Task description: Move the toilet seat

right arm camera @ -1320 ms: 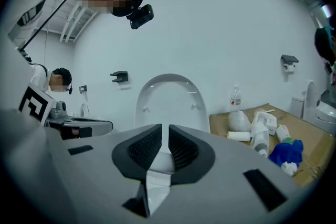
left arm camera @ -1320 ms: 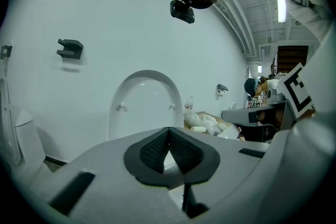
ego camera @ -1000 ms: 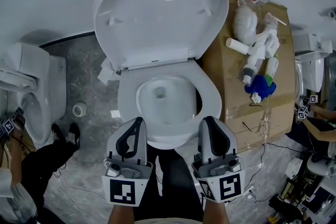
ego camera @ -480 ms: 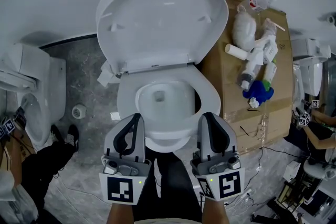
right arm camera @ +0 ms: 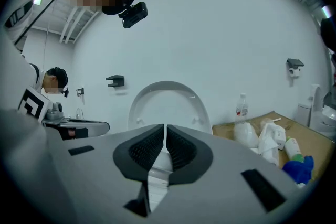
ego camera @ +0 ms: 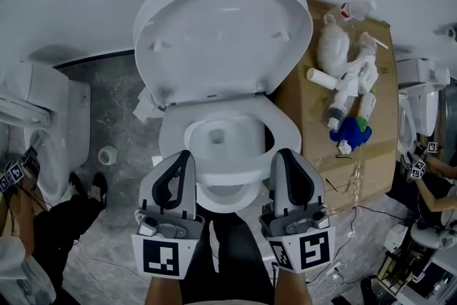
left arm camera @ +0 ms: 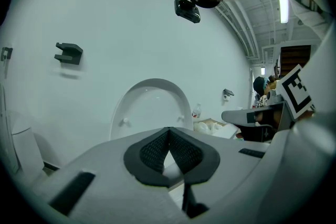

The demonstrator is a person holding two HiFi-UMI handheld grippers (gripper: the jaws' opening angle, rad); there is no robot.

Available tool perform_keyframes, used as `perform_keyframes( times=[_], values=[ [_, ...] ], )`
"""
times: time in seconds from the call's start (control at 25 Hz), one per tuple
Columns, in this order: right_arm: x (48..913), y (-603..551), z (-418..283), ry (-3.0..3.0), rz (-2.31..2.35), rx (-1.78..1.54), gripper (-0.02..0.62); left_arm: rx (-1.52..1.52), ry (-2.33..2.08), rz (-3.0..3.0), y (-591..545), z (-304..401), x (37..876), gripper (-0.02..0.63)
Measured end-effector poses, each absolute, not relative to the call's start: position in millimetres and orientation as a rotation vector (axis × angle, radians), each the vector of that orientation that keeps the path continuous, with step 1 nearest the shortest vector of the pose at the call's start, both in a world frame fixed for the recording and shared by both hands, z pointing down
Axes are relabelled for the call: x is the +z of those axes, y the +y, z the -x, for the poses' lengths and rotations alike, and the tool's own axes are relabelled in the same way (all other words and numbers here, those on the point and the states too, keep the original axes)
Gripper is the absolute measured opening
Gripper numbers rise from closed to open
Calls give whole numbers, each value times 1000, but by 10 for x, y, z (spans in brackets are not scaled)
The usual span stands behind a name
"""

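A white toilet fills the middle of the head view. Its lid [ego camera: 221, 32] stands up against the wall, and the seat ring [ego camera: 284, 123] lies flat on the bowl. My left gripper [ego camera: 184, 153] and right gripper [ego camera: 280, 152] hover side by side over the bowl's front rim, pointing at the lid. Both are shut with nothing between the pads. In the left gripper view the left gripper [left arm camera: 168, 130] has its tips together, with the raised lid [left arm camera: 152, 105] beyond. In the right gripper view the right gripper [right arm camera: 164, 126] shows only a hairline slit, in front of the lid [right arm camera: 168, 99].
A flattened cardboard box [ego camera: 371, 146] lies right of the toilet, carrying bottles, a white bag and a blue object [ego camera: 353, 128]. A second toilet [ego camera: 43, 125] stands at the left, with a paper roll [ego camera: 108, 152] and a person's dark leg [ego camera: 57, 218] nearby. Cables trail at the lower right.
Both grippers have edged forward together, further over the front of the bowl. Their jaws stay shut and the lid and seat have not moved.
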State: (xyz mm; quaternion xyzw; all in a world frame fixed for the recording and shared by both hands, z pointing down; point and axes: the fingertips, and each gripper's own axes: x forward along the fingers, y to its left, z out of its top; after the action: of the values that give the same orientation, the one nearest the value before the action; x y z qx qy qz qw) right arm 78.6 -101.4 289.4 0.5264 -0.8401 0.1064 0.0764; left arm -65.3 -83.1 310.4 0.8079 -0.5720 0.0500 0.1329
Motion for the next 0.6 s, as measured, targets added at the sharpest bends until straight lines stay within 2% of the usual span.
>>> perform_keyframes(
  times=[0.6],
  values=[
    [2763, -1373, -704, -2564, -1588, 281, 21, 118, -1666, -2371, -1144, 734, 3000, 9]
  ],
)
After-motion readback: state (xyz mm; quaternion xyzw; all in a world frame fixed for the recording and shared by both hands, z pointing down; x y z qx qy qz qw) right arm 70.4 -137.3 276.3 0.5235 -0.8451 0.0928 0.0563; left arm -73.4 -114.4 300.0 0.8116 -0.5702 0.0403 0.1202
